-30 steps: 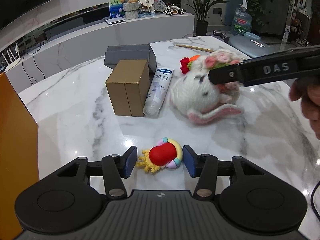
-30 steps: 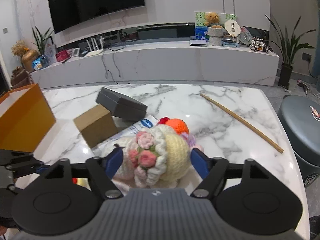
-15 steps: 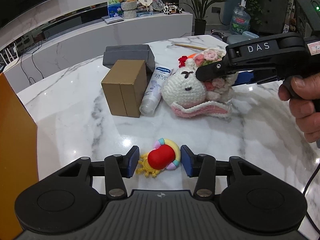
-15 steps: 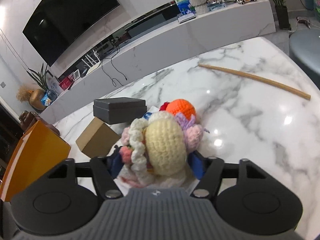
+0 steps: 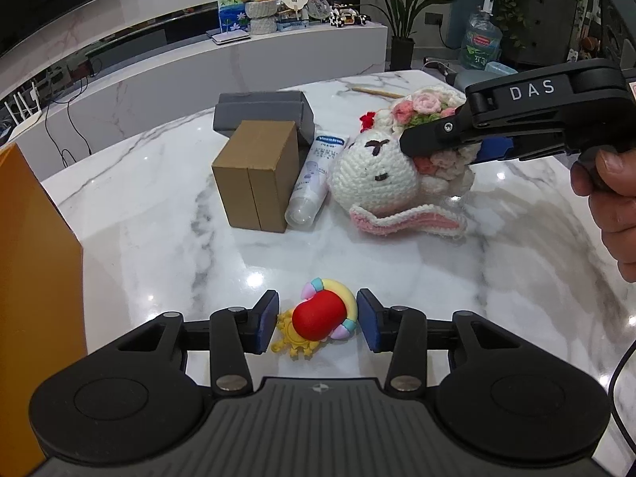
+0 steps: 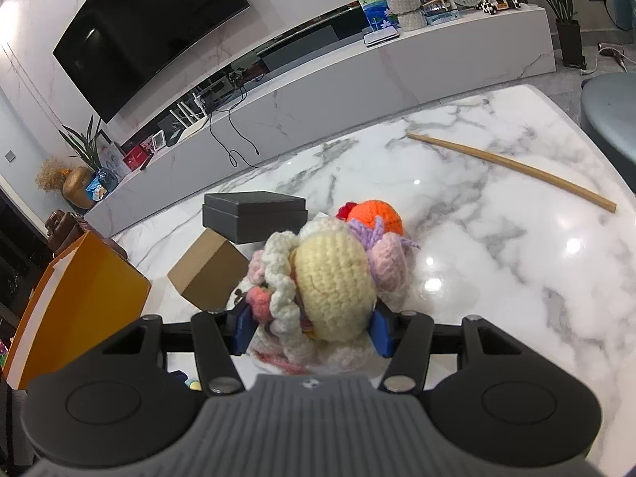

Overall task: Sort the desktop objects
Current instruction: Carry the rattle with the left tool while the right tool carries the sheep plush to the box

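Between left tongs (image 5: 317,326): toy (image 5: 318,318) (marble (image 5: 159,238) clear ahead).

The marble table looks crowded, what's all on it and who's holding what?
crochet bunny: one, white, mid-table, clamped by the right gripper
rattle toy: one, red and yellow, between the left gripper's pads
cardboard box: one, brown, left of the bunny
dark box: one, grey, behind it
lotion tube: one, white, beside the cardboard box
stick: one, wooden, far side
bin: one, orange, left edge
left gripper: black, closing
right gripper: black
hand: one, holding it
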Action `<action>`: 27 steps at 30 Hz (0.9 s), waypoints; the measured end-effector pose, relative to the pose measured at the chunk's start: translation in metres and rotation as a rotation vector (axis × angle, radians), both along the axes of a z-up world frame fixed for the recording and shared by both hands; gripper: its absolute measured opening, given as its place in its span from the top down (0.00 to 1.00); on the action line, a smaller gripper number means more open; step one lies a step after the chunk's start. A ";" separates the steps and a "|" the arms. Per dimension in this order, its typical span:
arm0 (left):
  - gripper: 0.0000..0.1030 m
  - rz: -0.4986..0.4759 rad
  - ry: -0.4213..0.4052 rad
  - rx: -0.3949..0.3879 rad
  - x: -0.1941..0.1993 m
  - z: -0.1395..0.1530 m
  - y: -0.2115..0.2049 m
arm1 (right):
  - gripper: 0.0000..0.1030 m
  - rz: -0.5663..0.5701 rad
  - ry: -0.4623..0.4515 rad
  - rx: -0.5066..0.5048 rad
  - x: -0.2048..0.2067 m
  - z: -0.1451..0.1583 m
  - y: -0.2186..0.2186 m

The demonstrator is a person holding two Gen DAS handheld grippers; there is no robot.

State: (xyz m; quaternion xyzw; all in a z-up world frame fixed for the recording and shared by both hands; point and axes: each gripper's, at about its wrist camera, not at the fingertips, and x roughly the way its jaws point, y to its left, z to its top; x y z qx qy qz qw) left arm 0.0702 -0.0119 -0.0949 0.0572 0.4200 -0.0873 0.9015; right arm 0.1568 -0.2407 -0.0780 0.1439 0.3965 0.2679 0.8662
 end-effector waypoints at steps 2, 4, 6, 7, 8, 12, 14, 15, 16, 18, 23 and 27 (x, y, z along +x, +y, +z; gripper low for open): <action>0.52 -0.002 -0.005 -0.003 -0.001 0.002 0.000 | 0.44 -0.001 -0.005 0.002 -0.001 0.003 0.000; 0.52 0.000 -0.011 -0.005 -0.003 0.005 0.001 | 0.44 -0.002 -0.008 0.002 -0.003 0.006 0.000; 0.52 0.002 -0.015 -0.008 -0.004 0.007 0.001 | 0.44 -0.002 -0.013 0.000 -0.005 0.010 0.000; 0.52 0.003 -0.018 -0.008 -0.005 0.009 0.001 | 0.44 -0.003 -0.017 0.000 -0.006 0.012 0.000; 0.52 0.003 -0.022 -0.010 -0.005 0.011 0.002 | 0.44 -0.003 -0.020 0.001 -0.007 0.015 0.000; 0.52 0.005 -0.046 -0.022 -0.009 0.024 0.002 | 0.44 -0.006 -0.038 0.007 -0.012 0.026 0.001; 0.52 0.007 -0.061 -0.030 -0.011 0.031 0.003 | 0.44 -0.004 -0.046 0.010 -0.014 0.032 0.004; 0.52 0.008 -0.068 -0.034 -0.012 0.035 0.003 | 0.44 -0.002 -0.049 0.011 -0.016 0.034 0.005; 0.52 0.010 -0.076 -0.038 -0.014 0.038 0.003 | 0.44 -0.001 -0.054 0.011 -0.018 0.037 0.006; 0.52 0.014 -0.089 -0.045 -0.017 0.045 0.004 | 0.44 0.004 -0.062 0.013 -0.021 0.042 0.010; 0.52 0.014 -0.126 -0.053 -0.026 0.063 0.007 | 0.44 0.012 -0.089 0.029 -0.030 0.059 0.018; 0.52 0.044 -0.165 -0.071 -0.031 0.080 0.022 | 0.44 0.018 -0.111 0.035 -0.039 0.071 0.026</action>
